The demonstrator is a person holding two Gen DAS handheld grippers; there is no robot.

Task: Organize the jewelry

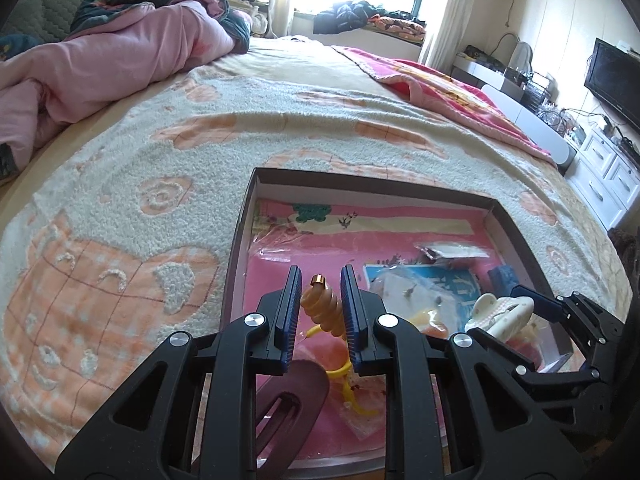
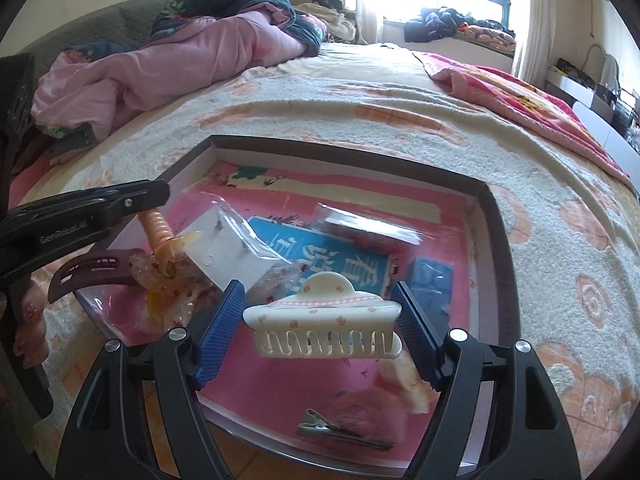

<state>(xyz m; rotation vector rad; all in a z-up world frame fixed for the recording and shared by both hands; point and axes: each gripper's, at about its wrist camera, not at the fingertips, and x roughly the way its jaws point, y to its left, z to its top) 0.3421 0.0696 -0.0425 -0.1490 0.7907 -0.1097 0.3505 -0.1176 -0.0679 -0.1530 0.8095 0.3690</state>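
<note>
Jewelry tray is right under both grippers; claw clip is pinched crosswise in the right gripper, coil tie squeezed in the left gripper.

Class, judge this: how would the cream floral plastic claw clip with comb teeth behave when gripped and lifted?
The cream floral plastic claw clip probably stays stiff: it spans the right claw without sagging. Its glossy shell looks slippery. The thin comb teeth look fragile, so a hard squeeze might snap them.
</note>
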